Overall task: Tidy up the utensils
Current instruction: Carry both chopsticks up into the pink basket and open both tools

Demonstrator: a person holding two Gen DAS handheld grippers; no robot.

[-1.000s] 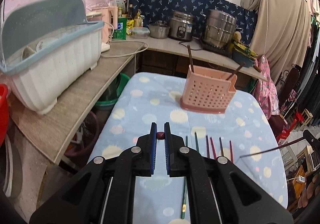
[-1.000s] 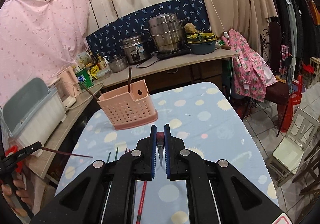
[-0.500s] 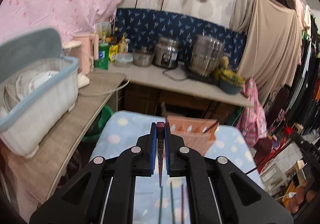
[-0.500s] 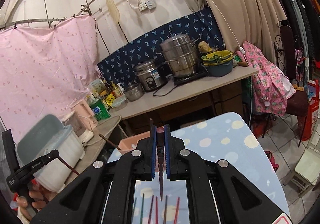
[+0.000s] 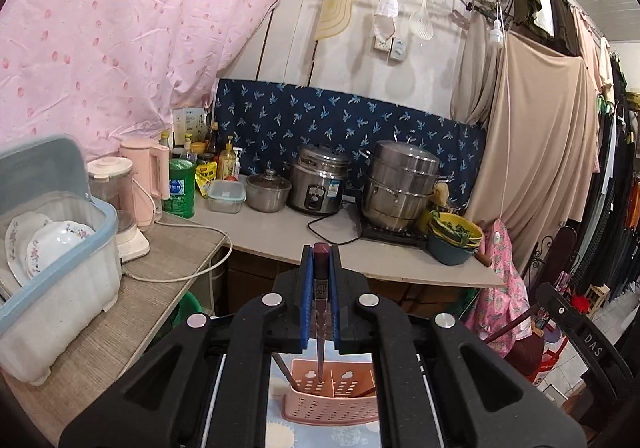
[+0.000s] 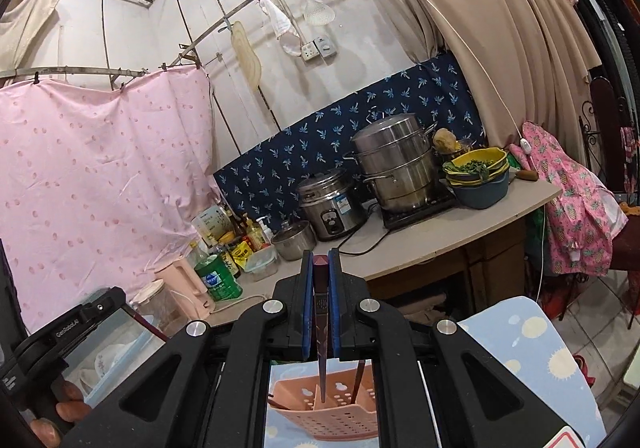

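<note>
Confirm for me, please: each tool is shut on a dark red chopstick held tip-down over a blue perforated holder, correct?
Not quite: the holder is pink, not blue, as both wrist views show. The rest stands: the left tool and right tool are each shut on a dark red chopstick held tip-down over it.

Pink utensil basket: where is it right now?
The pink utensil basket sits low and centre in both wrist views, on the dotted blue tablecloth, directly below the dark chopstick clamped in each hand-held gripper.
</note>
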